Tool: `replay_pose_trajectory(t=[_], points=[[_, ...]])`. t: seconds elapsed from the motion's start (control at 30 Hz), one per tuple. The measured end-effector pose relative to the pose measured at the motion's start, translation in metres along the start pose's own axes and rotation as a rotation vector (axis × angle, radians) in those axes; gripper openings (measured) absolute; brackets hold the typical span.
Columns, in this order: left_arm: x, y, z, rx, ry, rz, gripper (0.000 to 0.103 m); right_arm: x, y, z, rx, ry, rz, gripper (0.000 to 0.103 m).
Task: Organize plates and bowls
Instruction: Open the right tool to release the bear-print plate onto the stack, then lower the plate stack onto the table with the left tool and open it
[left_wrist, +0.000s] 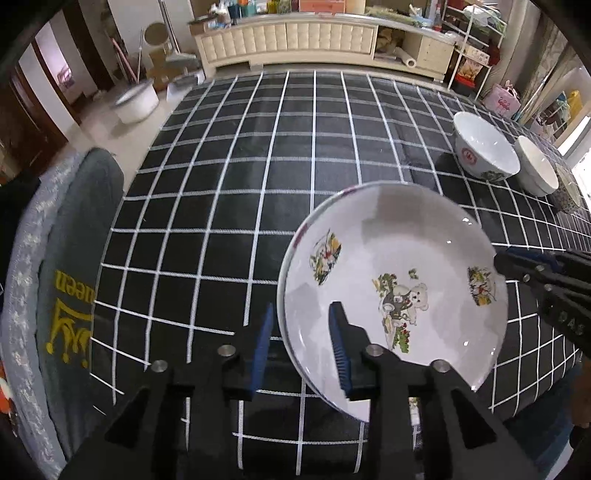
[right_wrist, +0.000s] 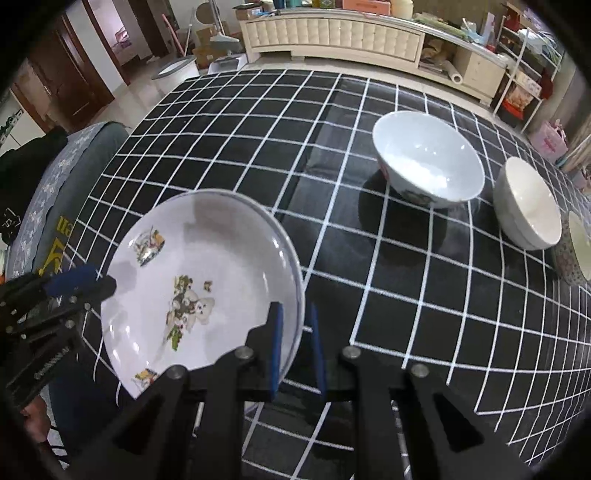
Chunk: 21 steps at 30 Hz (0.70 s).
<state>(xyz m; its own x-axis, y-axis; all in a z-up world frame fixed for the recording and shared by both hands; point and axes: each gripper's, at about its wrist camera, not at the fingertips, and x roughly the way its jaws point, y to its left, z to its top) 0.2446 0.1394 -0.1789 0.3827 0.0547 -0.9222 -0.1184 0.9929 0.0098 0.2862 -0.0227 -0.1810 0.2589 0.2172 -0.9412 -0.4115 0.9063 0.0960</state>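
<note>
We hold the plate (left_wrist: 391, 295) over the tabletop (left_wrist: 258, 184), near its front edge; the left gripper (left_wrist: 303, 347) straddles its rim loosely; the right gripper (right_wrist: 297, 350) pinches the opposite rim; next, probably, set it down clear of the bowls (right_wrist: 428, 162).

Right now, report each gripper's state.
Left gripper: open, straddling the plate rim, pads not pressing.
Right gripper: shut on the plate's opposite rim.

Two stacked plates (right_wrist: 207, 258), three bowls (right_wrist: 428, 162), two hand-held grippers (left_wrist: 301, 347), one checked tablecloth (left_wrist: 258, 166)
</note>
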Motion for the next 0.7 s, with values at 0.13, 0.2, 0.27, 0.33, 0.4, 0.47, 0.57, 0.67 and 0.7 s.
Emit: replay_pose_trajectory(t=[0.13, 0.2, 0.27, 0.33, 0.4, 0.47, 0.57, 0.67, 0.7], points=[[-0.016, -0.007, -0.002, 0.025, -0.023, 0.0, 0.033, -0.007, 0.002, -0.004, 0.017, -0.006, 0.023, 0.019], [-0.022, -0.01, -0.003, 0.029, -0.03, -0.007, 0.038, -0.014, 0.003, -0.006, 0.021, -0.018, 0.033, 0.02], [-0.029, -0.013, -0.004, 0.035, -0.039, -0.015, 0.038, -0.022, 0.002, -0.007, 0.023, -0.028, 0.037, 0.02], [-0.033, -0.018, -0.004, 0.038, -0.043, -0.021, 0.038, -0.03, 0.001, -0.01, 0.023, -0.037, 0.035, 0.02], [-0.037, -0.02, -0.003, 0.032, -0.044, -0.033, 0.038, -0.035, -0.003, -0.012, 0.026, -0.044, 0.032, 0.021], [-0.04, -0.024, -0.003, 0.026, -0.041, -0.049, 0.04, -0.042, -0.01, -0.015, 0.039, -0.052, 0.029, 0.033], [-0.046, -0.033, -0.002, 0.031, -0.045, -0.065, 0.042, -0.05, -0.021, -0.018, 0.058, -0.07, 0.026, 0.048], [-0.05, -0.048, 0.003, 0.058, -0.055, -0.076, 0.042, -0.059, -0.032, -0.02, 0.072, -0.085, 0.028, 0.048], [-0.052, -0.055, 0.007, 0.068, -0.059, -0.075, 0.042, -0.062, -0.036, -0.02, 0.075, -0.088, 0.026, 0.049]])
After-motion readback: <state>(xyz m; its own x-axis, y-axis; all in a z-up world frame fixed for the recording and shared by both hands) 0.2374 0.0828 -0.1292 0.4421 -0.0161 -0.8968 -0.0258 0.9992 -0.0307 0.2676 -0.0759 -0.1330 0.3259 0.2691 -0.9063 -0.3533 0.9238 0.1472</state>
